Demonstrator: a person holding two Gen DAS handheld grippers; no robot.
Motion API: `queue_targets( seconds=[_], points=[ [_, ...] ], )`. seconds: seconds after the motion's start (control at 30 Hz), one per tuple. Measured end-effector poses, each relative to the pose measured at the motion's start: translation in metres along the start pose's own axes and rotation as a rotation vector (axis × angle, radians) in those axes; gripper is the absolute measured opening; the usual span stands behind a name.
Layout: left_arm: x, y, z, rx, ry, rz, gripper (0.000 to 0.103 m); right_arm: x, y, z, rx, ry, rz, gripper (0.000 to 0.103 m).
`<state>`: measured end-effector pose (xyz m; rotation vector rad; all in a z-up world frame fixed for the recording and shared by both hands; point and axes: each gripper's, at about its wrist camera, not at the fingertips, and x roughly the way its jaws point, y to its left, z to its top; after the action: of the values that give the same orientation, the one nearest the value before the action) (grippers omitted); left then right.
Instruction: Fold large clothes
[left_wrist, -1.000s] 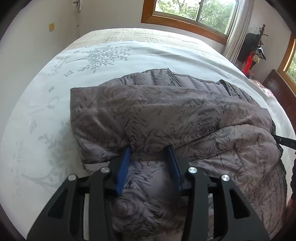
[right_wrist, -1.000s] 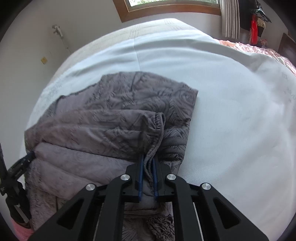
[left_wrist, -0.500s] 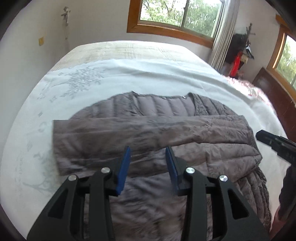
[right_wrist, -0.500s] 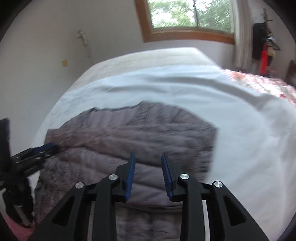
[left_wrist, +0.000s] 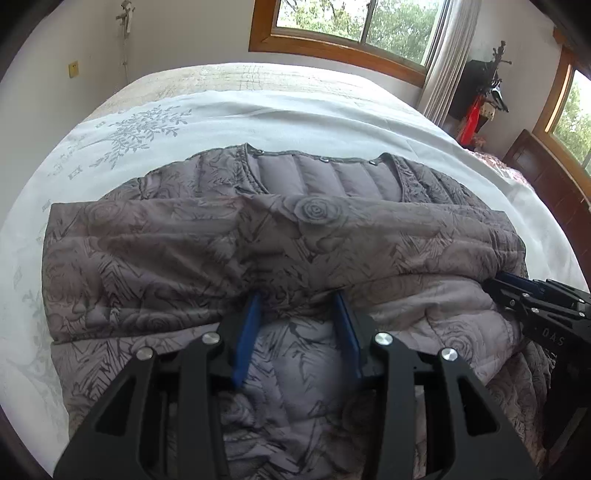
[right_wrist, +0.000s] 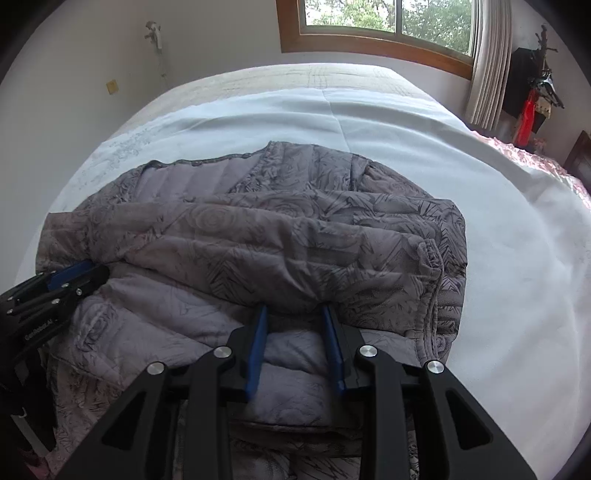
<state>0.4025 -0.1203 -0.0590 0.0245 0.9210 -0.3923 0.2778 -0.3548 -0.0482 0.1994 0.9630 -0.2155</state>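
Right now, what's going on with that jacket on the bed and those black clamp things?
A person is folding a grey quilted jacket on a white bed sheet, with a two-finger gripper in each hand. A sleeve lies folded across the jacket's body. The left gripper and the right gripper both stand open at the near edge of that folded sleeve, neither pinching the fabric. The collar end points toward the window.
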Motion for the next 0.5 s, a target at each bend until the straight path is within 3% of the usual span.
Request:
queue_targets(
  seconds=[0.2,0.33,0.5],
  points=[
    [-0.022,-0.019,-0.004,0.044,-0.048,0.050,0.040,-0.033,0.012,0.002,-0.050,-0.061,0.022,0.030],
    [-0.033,-0.030,-0.013,0.072,-0.047,0.039,0.041,-0.042,0.026,-0.005,-0.089,-0.036,0.058,0.032],
    [-0.022,-0.037,-0.022,0.114,-0.016,0.068,0.043,-0.016,0.035,-0.015,-0.120,0.032,0.023,0.033]
  ],
)
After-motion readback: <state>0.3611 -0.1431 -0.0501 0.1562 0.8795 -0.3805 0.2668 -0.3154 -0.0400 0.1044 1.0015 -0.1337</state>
